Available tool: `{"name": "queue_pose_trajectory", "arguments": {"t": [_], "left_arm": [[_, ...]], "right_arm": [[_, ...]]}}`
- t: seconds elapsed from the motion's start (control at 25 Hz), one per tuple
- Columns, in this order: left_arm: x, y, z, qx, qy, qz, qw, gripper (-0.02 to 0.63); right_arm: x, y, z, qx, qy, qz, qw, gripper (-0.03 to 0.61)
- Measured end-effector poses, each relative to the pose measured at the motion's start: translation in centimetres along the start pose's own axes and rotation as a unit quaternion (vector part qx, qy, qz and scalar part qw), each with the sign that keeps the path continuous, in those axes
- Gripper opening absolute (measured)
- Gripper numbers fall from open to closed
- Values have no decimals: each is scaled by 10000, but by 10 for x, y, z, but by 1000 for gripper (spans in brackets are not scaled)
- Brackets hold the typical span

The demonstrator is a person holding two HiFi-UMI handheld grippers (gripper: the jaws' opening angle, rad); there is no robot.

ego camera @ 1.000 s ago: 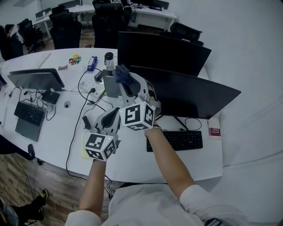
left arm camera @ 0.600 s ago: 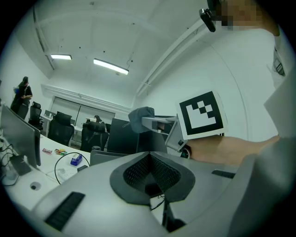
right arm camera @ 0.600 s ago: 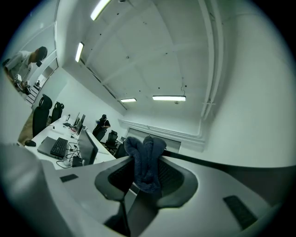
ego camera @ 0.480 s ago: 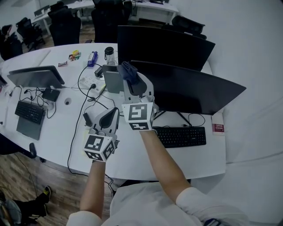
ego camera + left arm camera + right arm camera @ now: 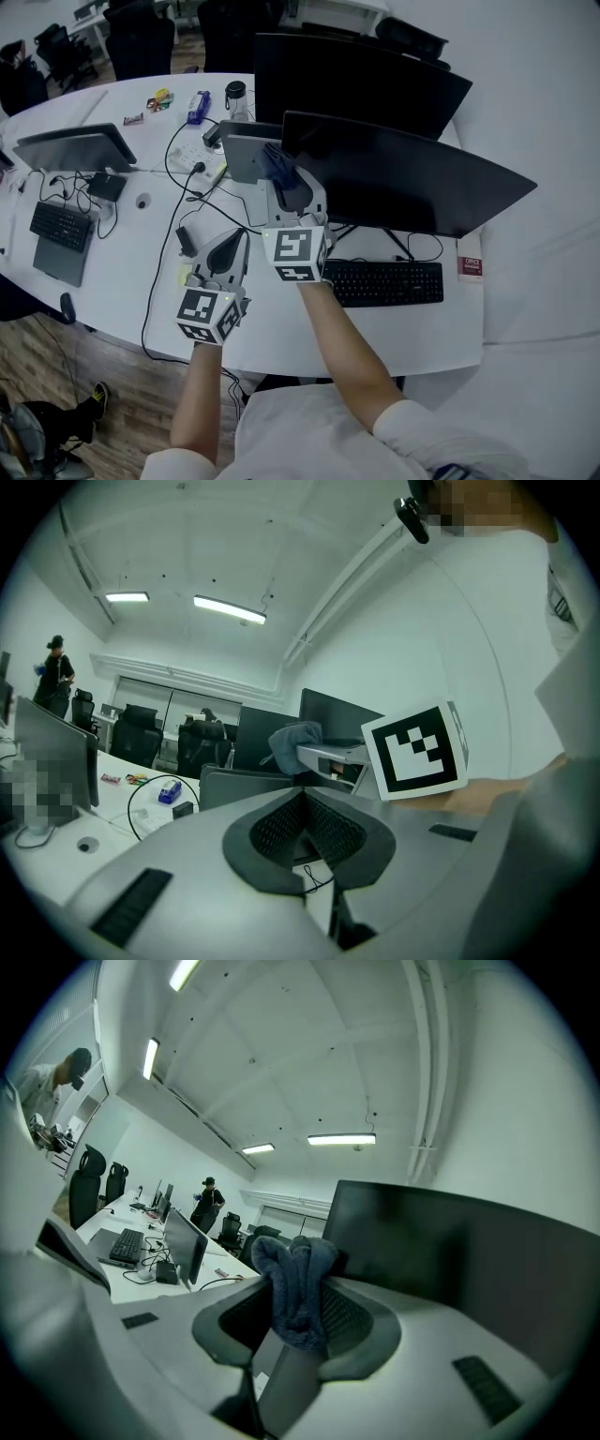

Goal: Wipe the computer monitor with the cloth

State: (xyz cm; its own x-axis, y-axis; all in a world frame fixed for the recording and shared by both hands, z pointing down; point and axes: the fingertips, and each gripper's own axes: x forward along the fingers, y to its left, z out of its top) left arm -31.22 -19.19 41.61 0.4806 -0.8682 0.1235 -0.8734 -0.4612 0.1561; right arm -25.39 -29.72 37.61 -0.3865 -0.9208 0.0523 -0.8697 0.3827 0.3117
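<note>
The wide black front monitor [image 5: 403, 183] stands on the white desk, and in the right gripper view its dark screen [image 5: 450, 1251] fills the right side. My right gripper [image 5: 286, 183] is shut on a bunched dark blue cloth [image 5: 278, 163]; the cloth [image 5: 298, 1288] sticks out between the jaws at the monitor's lower left edge. Whether it touches the screen I cannot tell. My left gripper [image 5: 225, 253] hangs lower and to the left over the desk, shut with nothing in it [image 5: 302, 803]. From there I see the cloth [image 5: 292, 741].
A second black monitor [image 5: 356, 89] stands behind the first. A black keyboard [image 5: 386, 281] lies under the front monitor. A grey screen back [image 5: 246, 150], cables, a bottle [image 5: 234, 97], another screen [image 5: 75, 150] and keyboard [image 5: 58, 227] sit to the left. Office chairs stand beyond the desk.
My right gripper has carried the cloth closer to the front monitor's left edge. The left gripper has stayed in about the same place.
</note>
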Motion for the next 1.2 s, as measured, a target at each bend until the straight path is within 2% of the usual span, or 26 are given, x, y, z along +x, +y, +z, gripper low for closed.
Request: {"name": "queue_pose_trajectory", "arguments": {"t": [0.4, 0.76, 1.08, 1.2], "left_arm": [[4, 6, -42, -137, 226, 3, 9997, 11], [13, 11, -65, -106, 356, -78, 9993, 11], [20, 15, -87, -197, 488, -151, 9985, 11], [22, 15, -95, -248, 534, -170, 9981, 11]], "right_arm": [[-2, 21, -61, 50, 317, 95, 9994, 144], [0, 42, -115, 20, 684, 152, 9975, 144], [4, 58, -156, -168, 991, 197, 9947, 144], [4, 65, -170, -459, 1111, 183, 9926, 144]]}}
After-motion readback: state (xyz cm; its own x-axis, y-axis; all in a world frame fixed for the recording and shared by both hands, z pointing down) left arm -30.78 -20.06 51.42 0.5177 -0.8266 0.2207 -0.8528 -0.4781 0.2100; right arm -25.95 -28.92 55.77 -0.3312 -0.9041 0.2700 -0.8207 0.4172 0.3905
